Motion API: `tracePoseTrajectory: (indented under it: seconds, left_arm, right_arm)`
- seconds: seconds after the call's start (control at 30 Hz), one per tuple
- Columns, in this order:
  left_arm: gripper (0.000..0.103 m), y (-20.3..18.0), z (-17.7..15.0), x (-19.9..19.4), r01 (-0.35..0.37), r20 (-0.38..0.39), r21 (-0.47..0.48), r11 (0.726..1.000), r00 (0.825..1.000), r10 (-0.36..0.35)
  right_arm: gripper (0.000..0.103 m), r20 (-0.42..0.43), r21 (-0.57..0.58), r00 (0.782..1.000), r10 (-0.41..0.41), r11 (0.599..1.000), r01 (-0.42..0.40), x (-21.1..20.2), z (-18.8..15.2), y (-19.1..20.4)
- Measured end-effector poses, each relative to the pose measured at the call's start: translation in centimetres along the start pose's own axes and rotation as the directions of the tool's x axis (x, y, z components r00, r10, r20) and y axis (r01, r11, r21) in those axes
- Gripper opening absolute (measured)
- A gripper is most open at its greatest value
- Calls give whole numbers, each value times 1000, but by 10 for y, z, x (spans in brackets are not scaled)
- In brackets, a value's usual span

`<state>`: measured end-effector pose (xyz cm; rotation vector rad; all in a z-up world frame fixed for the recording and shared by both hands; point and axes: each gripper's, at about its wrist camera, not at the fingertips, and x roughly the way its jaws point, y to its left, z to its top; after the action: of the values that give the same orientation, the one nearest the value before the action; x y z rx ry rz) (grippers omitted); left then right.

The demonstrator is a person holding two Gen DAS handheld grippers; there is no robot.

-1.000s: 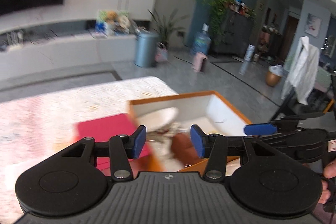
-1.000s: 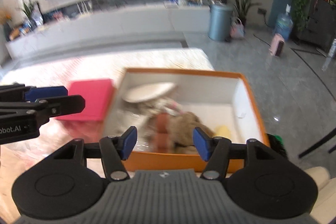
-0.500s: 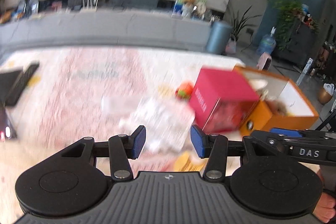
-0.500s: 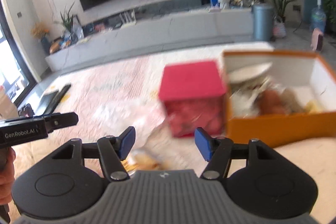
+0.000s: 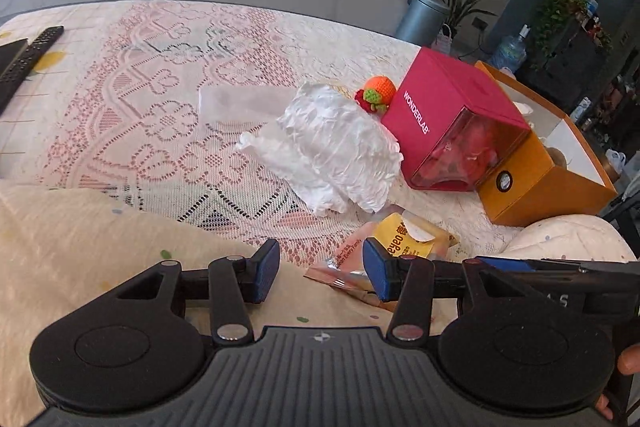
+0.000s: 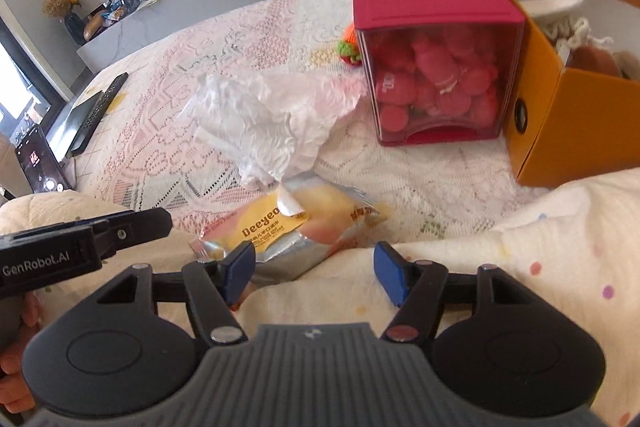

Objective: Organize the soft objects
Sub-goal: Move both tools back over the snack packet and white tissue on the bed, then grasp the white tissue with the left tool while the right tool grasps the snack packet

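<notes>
An orange box [image 5: 536, 183] [image 6: 576, 115] with soft toys inside stands at the right on a lace-covered surface. A crumpled white plastic bag [image 5: 336, 147] [image 6: 272, 119] lies in the middle. A yellow "Deeyeo" wipes pack [image 5: 404, 239] [image 6: 296, 223] lies nearest me. A small orange crocheted toy [image 5: 378, 93] [image 6: 349, 45] sits behind the bag. My left gripper [image 5: 320, 271] is open and empty, just left of the pack. My right gripper [image 6: 314, 273] is open and empty, just short of the pack.
A red WONDERLAB box [image 5: 452, 123] [image 6: 436, 59] with a clear front stands against the orange box. A cream quilt [image 5: 80, 247] [image 6: 520, 267] covers the near edge. A remote [image 5: 30, 53] [image 6: 102, 103] and a phone [image 6: 40, 163] lie far left.
Both grippers have pulled back from over the orange box and swung left. They now hover low over the quilt near the wipes pack.
</notes>
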<state>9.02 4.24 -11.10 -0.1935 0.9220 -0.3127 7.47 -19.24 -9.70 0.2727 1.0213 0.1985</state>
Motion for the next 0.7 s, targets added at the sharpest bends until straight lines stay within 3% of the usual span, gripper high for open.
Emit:
tracePoseTrajectory:
  seconds: [0.33, 0.4, 0.53, 0.7]
  left_arm:
    - [56, -2, 4, 31, 48, -80, 62, 997, 996, -43]
    - [49, -4, 4, 37, 48, -99, 71, 996, 994, -41]
    - [34, -6, 2, 43, 54, -131, 82, 995, 990, -43]
    - [27, -13, -1, 46, 44, -149, 121, 992, 989, -25]
  right_arm:
    - [65, -27, 113, 999, 47, 993, -44, 27, 18, -14]
    - [64, -37, 119, 999, 40, 992, -36, 34, 20, -14]
    - [53, -31, 142, 998, 53, 989, -48, 40, 21, -18]
    - [36, -4, 123, 998, 55, 991, -55, 36, 20, -15]
